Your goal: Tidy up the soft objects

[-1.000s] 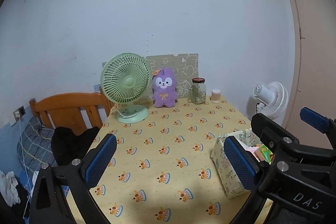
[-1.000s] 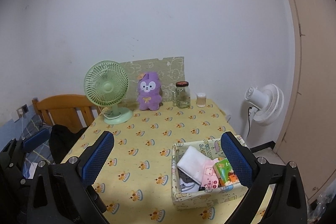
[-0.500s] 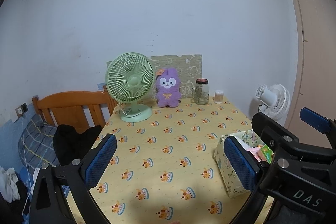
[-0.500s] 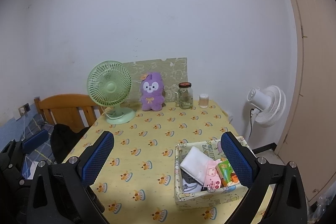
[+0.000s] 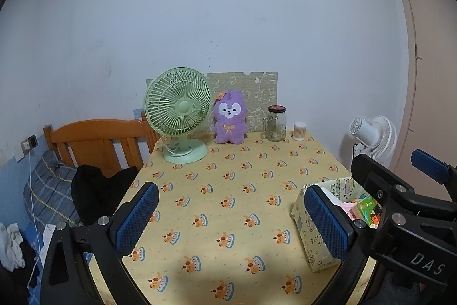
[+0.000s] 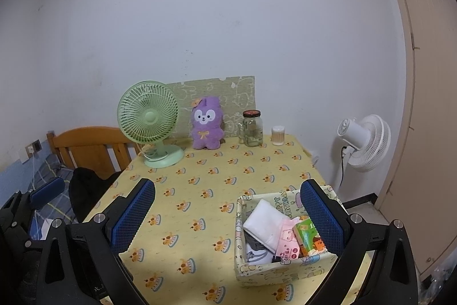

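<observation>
Plush rabbit [image 6: 206, 123] at table's [image 6: 200, 205] far edge

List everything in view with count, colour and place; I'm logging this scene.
plush toy: 1, purple, table's far edge
desk fan: 1, green, left of plush toy
jar: 1, clear, right of plush toy
small container: 1, pale, right of jar
box: 1, patterned, table's near right, holds folded items
table: 1, yellow cloth
standing fan: 1, white, floor right
chair: 1, wooden, left
left hand-held gripper: open
right hand-held gripper: open
</observation>
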Available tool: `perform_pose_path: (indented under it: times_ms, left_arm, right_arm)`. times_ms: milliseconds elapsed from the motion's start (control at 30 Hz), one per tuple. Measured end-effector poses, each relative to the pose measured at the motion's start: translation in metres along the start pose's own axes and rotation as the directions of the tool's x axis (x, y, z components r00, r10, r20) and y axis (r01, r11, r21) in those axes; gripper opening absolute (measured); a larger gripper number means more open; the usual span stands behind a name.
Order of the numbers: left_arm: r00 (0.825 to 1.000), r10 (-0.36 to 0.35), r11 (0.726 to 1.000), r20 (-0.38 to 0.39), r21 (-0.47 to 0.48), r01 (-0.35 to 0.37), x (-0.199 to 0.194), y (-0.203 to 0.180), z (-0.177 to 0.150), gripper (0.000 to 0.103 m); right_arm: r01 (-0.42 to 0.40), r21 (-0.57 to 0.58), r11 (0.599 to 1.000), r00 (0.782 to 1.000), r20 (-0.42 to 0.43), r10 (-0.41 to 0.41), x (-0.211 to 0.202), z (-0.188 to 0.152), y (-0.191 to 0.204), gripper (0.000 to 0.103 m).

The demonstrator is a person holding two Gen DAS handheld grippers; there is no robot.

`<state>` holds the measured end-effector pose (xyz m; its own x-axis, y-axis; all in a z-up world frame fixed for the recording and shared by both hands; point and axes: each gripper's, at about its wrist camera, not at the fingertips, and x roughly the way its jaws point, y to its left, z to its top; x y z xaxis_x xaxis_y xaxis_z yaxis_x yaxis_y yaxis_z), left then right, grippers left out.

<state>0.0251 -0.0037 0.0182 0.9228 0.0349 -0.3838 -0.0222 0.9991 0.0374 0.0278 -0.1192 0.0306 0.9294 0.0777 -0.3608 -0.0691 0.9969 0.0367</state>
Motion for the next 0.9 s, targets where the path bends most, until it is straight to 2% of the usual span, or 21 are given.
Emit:
perform_pose_path:
  times_ms: [900]
  left_arm:
    - [1.000,0.030,0.999,-0.009,-0.010,-0.030,0.013,0.009,0.001,0.103]
  right_arm:
    - [-0.015,0.002,1.000,1.000,-0.013,0.015,0.016,0.001,-0.002,0.103]
